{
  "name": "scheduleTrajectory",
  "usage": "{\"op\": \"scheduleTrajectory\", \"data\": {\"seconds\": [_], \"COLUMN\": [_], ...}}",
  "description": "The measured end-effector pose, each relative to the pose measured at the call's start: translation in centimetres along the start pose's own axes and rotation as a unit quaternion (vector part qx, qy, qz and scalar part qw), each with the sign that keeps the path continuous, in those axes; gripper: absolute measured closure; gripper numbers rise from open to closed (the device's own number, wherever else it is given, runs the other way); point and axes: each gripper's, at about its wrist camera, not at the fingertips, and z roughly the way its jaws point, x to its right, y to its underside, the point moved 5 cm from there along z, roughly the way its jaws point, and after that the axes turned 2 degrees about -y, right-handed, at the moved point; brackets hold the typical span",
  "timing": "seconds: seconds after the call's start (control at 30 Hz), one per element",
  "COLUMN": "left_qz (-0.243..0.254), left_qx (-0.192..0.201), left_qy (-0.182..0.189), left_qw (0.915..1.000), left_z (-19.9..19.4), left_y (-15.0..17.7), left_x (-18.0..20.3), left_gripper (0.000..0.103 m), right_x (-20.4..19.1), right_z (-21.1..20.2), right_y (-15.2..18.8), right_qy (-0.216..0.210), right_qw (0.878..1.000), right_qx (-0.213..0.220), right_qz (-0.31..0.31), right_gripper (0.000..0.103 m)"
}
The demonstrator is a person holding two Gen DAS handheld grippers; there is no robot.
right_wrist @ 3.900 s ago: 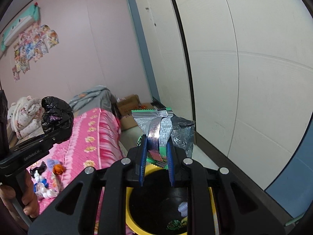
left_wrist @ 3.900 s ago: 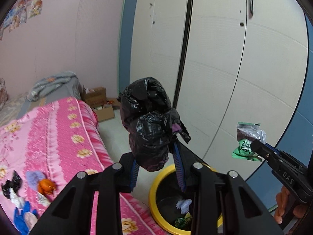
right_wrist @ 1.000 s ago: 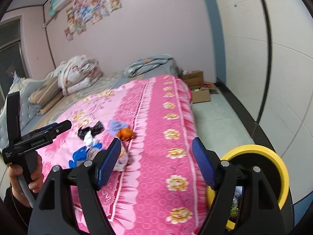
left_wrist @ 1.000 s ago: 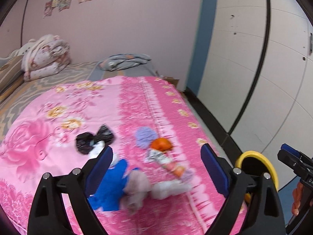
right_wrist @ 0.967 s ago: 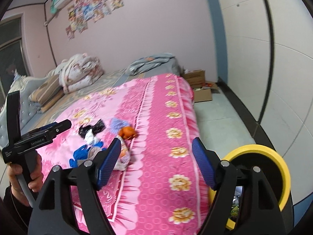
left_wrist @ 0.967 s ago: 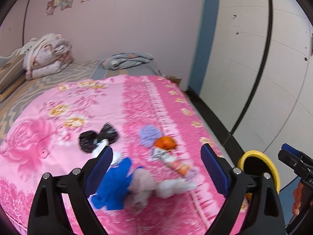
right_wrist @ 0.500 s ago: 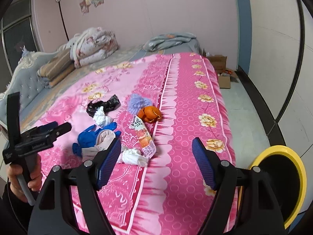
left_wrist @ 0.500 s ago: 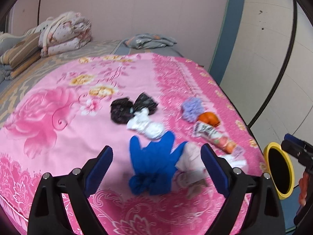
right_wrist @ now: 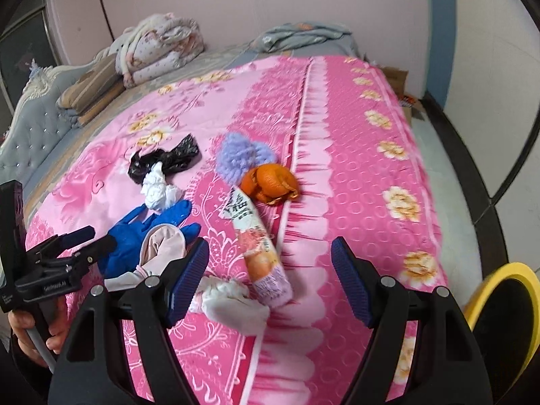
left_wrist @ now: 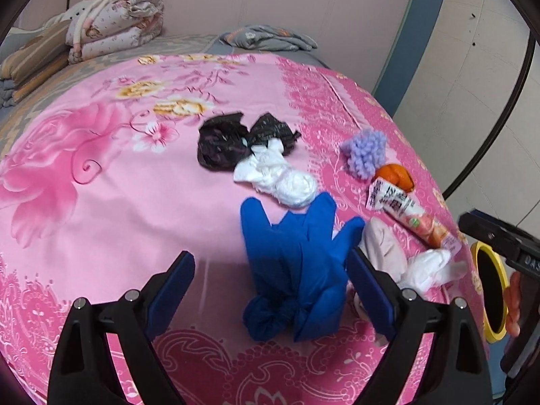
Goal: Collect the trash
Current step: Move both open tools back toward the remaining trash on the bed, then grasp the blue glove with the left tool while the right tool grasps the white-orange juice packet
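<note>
Trash lies scattered on a pink flowered bedspread (left_wrist: pixel 101 209). A blue glove (left_wrist: pixel 297 263) lies straight ahead of my open left gripper (left_wrist: pixel 270 290), partly between its spread jaws, with nothing held. Beyond it are a white wad (left_wrist: pixel 280 179) and a crumpled black bag (left_wrist: pixel 233 138). In the right wrist view, a long pink snack wrapper (right_wrist: pixel 260 253) and a white tissue (right_wrist: pixel 233 303) lie in front of my open, empty right gripper (right_wrist: pixel 270 280). Orange peel (right_wrist: pixel 270 182), a purple yarn puff (right_wrist: pixel 243 155) and a pale pink piece (right_wrist: pixel 162 249) lie near them.
A yellow-rimmed bin (right_wrist: pixel 506 317) with a black liner stands on the floor off the bed's right side. Folded quilts (left_wrist: pixel 111 17) and a grey blanket (left_wrist: pixel 266 38) lie at the bed's far end. White cupboard doors (left_wrist: pixel 472 67) line the right wall. Cardboard boxes (right_wrist: pixel 401 84) sit by the far corner.
Both grippers have swung from the bin toward the bed and sunk closer to the trash pile, which now fills the views. Both dropped their earlier loads and stand open.
</note>
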Motion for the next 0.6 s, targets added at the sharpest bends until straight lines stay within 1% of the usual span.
{"op": "scheduleTrajectory", "data": {"seconds": [0.17, 0.23, 0.3, 0.37, 0.4, 0.47, 0.53, 0.57, 0.6], "left_qz": [0.005, 0.007, 0.007, 0.006, 0.005, 0.003, 0.007, 0.009, 0.013], "left_qx": [-0.014, -0.019, -0.022, -0.021, -0.021, -0.020, -0.021, -0.021, -0.020], "left_qy": [0.015, 0.016, 0.019, 0.021, 0.023, 0.023, 0.024, 0.023, 0.023], "left_qw": [0.9998, 0.9997, 0.9996, 0.9995, 0.9995, 0.9995, 0.9995, 0.9995, 0.9995], "left_z": [1.2, 1.8, 2.1, 2.3, 2.4, 2.5, 2.7, 2.7, 2.7], "left_y": [0.6, 0.7, 0.7, 0.6, 0.6, 0.6, 0.6, 0.6, 0.7], "left_x": [0.1, 0.1, 0.2, 0.1, 0.1, 0.0, 0.0, 0.1, 0.3], "left_gripper": [0.015, 0.015, 0.016, 0.017, 0.020, 0.026, 0.032, 0.038, 0.041], "right_x": [-0.3, -0.4, -0.6, -0.7, -0.7, -0.7, -0.5, -0.4, -0.2], "right_z": [2.5, 3.2, 3.9, 4.4, 4.8, 5.6, 6.4, 6.6, 7.0], "right_y": [-0.2, -0.2, -0.2, -0.2, -0.3, -0.2, 0.0, 0.1, 0.3], "right_qy": [0.002, 0.004, 0.003, 0.005, 0.007, 0.010, 0.009, 0.009, 0.009], "right_qw": [1.000, 1.000, 0.999, 0.999, 0.999, 0.999, 0.999, 0.998, 0.999], "right_qx": [-0.017, -0.022, -0.028, -0.031, -0.033, -0.039, -0.050, -0.052, -0.054], "right_qz": [-0.010, -0.014, -0.017, -0.021, -0.023, -0.023, -0.017, -0.014, -0.006], "right_gripper": [0.032, 0.032, 0.034, 0.040, 0.041, 0.049, 0.054, 0.056, 0.057]}}
